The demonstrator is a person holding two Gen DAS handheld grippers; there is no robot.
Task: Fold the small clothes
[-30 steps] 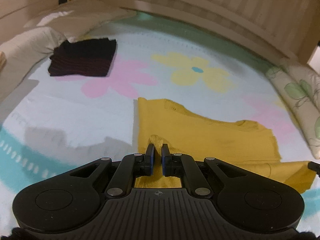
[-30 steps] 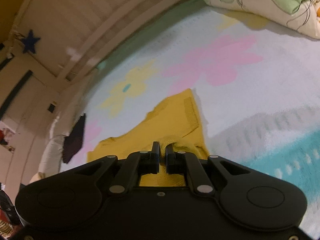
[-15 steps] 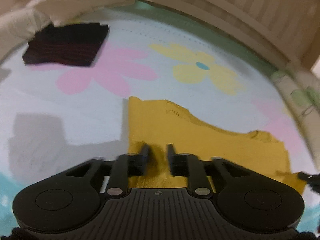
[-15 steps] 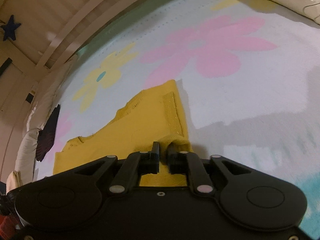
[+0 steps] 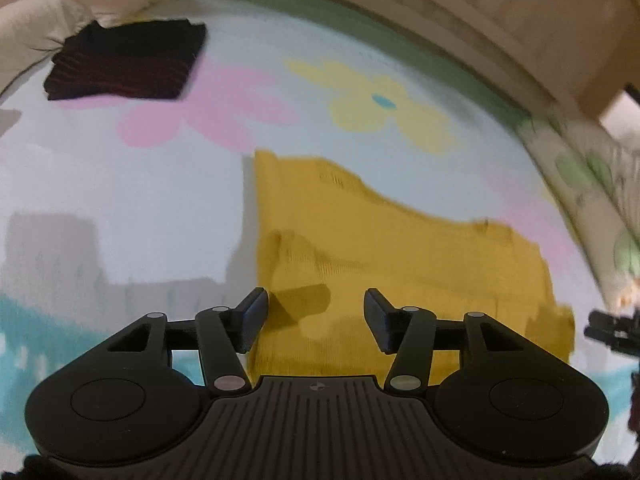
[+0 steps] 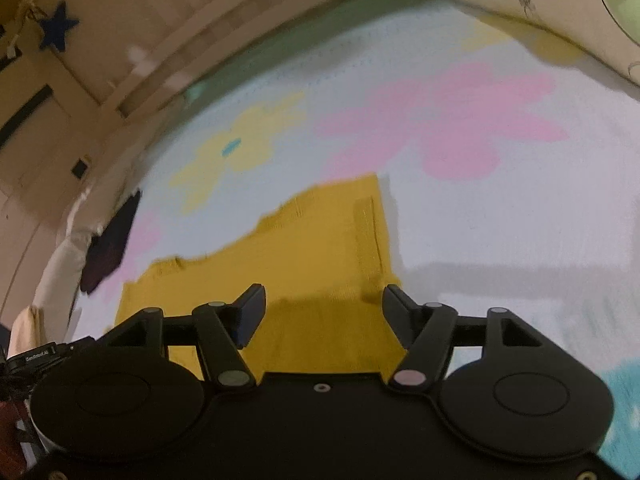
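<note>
A yellow garment (image 5: 400, 256) lies folded flat on the flowered bed cover (image 5: 120, 208). My left gripper (image 5: 316, 314) is open and empty, just above the garment's near left edge. In the right wrist view the same yellow garment (image 6: 304, 264) lies under my right gripper (image 6: 324, 312), which is open and empty over its near right corner. The right gripper's tip also shows at the right edge of the left wrist view (image 5: 612, 330).
A folded dark garment (image 5: 124, 66) lies at the far left by a cream pillow (image 5: 36, 36); it also shows in the right wrist view (image 6: 112, 244). A floral pillow (image 5: 592, 184) lies at the right, also in the right view (image 6: 560, 4). A wooden bed rail (image 5: 440, 12) runs along the far side.
Both grippers were shut on the yellow garment's edge and have opened and let it go. The fold now lies flat on the garment.
</note>
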